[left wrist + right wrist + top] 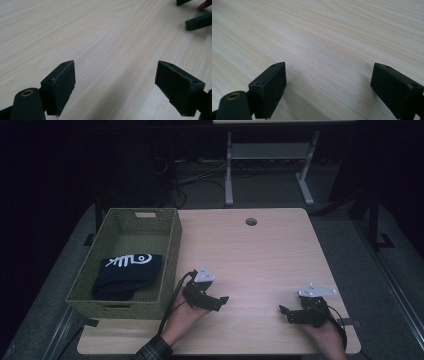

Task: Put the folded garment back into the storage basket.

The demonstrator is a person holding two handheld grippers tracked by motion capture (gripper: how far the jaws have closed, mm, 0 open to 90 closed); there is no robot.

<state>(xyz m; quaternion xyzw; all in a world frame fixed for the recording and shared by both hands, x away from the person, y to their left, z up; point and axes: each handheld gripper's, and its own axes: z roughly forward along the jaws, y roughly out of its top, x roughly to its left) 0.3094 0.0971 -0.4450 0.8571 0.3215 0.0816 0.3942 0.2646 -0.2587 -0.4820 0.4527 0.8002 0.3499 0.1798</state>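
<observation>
Both grippers are held low over the near part of the desk [260, 250], and nothing is gripped. The left gripper [220, 301] is held at the near left, just right of the basket, its fingers [62, 85] spread wide with bare wood grain between them. The right gripper [284, 312] is held at the near right, well apart from the left; its fingers [270, 87] are likewise spread and empty.

The step in hand is judged to be a rest or finish position: the dark folded garment [127, 272], with a white printed mark on its upper face, already lies inside the green woven basket [170, 265] at the left edge of the desk, in its near half. No other loose item is seen on the desk. If the work is to be continued, a new item or a reach into the basket is called for; otherwise the grippers need only be withdrawn.

The basket, the garment, the round cable hole [251, 221] at the far edge, and the relative position of both hands are given by the high view. The gap between the fingers is confirmed as empty at close range by the two gripper views. In the left gripper view, the right gripper's finger [198, 22] is also seen at the upper right, farther off.
</observation>
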